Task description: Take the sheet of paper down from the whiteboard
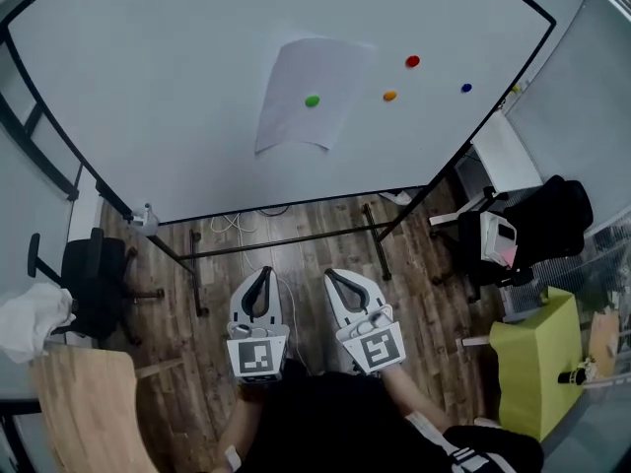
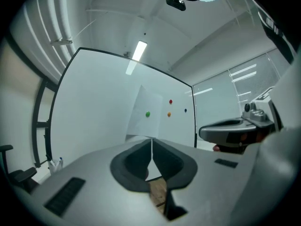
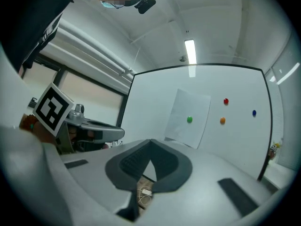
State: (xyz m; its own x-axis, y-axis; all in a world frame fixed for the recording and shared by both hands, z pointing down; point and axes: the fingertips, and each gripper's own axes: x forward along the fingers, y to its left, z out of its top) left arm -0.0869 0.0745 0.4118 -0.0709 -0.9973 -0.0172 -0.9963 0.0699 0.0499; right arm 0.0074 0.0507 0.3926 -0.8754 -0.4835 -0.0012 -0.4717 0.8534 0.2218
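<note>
Head view: the sheet of paper (image 1: 308, 92) hangs on the whiteboard (image 1: 148, 87) under a green magnet (image 1: 312, 101). The left gripper (image 1: 264, 272) and right gripper (image 1: 333, 276) are well short of it.

Left gripper view: jaws closed tip to tip, nothing held.

Right gripper view: jaws likewise closed and empty, with the sheet on the board ahead.

Bright, even room light. A ceiling tube lamp (image 3: 190, 51) glares and mirrors faintly on the whiteboard (image 3: 155, 98). Fisheye bends the edges and the corners go black.
</note>
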